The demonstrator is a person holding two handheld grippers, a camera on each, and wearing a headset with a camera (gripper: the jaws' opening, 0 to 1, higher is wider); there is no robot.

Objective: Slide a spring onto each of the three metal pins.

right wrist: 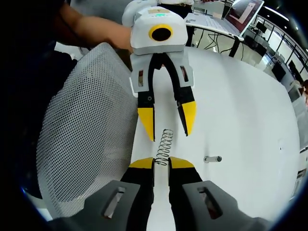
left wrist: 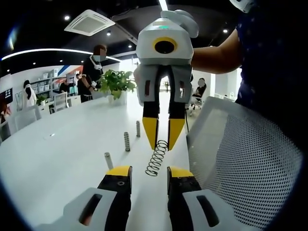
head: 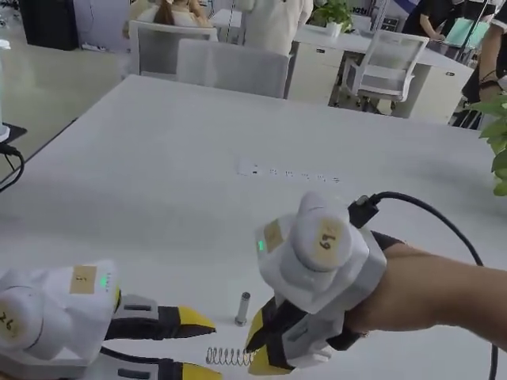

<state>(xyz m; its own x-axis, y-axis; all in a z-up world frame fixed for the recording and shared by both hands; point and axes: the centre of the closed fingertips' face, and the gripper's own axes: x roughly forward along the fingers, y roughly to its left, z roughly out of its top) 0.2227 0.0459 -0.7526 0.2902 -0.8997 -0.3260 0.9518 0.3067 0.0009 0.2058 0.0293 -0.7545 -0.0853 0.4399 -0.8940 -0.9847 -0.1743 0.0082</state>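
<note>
A loose steel spring (head: pixel 230 356) lies on the white table (head: pixel 158 182) near its front edge. My right gripper (head: pixel 257 352) is shut on one end of the spring (right wrist: pixel 164 144), whose coil runs out from between its yellow jaws (right wrist: pixel 161 163). My left gripper (head: pixel 194 347) faces it, open, with the spring's free end (left wrist: pixel 156 161) just ahead of its jaws (left wrist: pixel 149 172). A bare metal pin (head: pixel 242 309) stands upright close behind the spring. Two more pins (left wrist: pixel 127 141) (left wrist: pixel 138 128) stand further off, each wearing a spring.
A white mesh chair back (left wrist: pixel 240 159) (right wrist: pixel 86 134) stands close beside the grippers at the table's edge. Grey chairs (head: pixel 234 67) line the far side. A black cable (head: pixel 428 210) trails from the right gripper. A plant (head: pixel 497 134) and people stand beyond.
</note>
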